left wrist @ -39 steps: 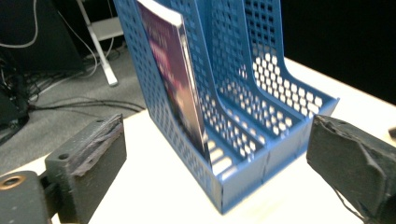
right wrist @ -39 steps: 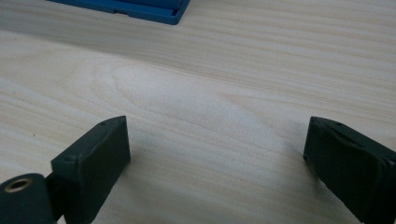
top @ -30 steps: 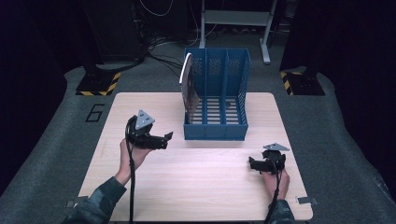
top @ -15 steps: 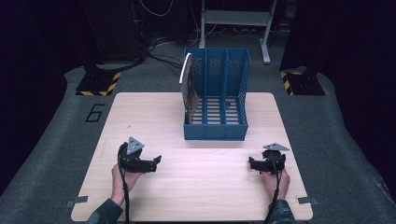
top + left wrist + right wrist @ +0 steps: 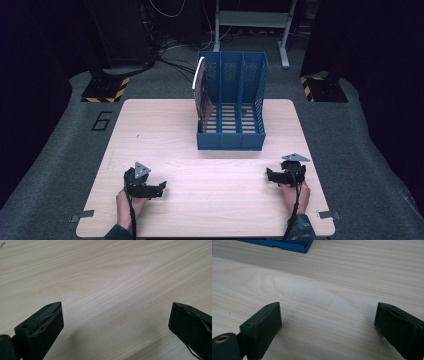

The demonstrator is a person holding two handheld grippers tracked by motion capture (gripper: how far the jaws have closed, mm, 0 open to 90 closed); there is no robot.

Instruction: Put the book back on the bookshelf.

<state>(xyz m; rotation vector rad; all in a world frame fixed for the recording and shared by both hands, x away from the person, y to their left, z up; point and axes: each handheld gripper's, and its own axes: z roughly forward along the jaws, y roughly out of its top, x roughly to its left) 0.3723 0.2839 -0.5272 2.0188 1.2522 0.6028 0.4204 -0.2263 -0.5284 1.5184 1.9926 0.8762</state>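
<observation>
Near front edge of table (image 5: 165, 125): left gripper (image 5: 161, 188) low at left, held in left hand (image 5: 129, 207), jaws spread wide, nothing between them, bare wood under them in left gripper view (image 5: 116, 322). Right gripper (image 5: 269, 175) low at right front, gripped by right hand (image 5: 295, 192), jaws equally wide apart, nothing held; right gripper view (image 5: 328, 322) looks over bare wood with blue rack base corner at top.

Blue file rack (image 5: 231, 140) at table's middle-back, three upright slots side by side, open toward the front. Brown book-like board (image 5: 202, 92) standing on edge in leftmost slot, leaning slightly, top edge tipped toward the left wall, long axis running up and down, flat faces to left and right.

Key relation: board lies ahead of both grippers, well apart from each, forward and right of left gripper, forward and left of right gripper. Left gripper looks somewhat nearer to that slot, though both far off. Judged next reach: forward and up, jaws turned to pinch the thin edge across its faces. Risk: clipping the rack's wall or divider on entry.
</observation>
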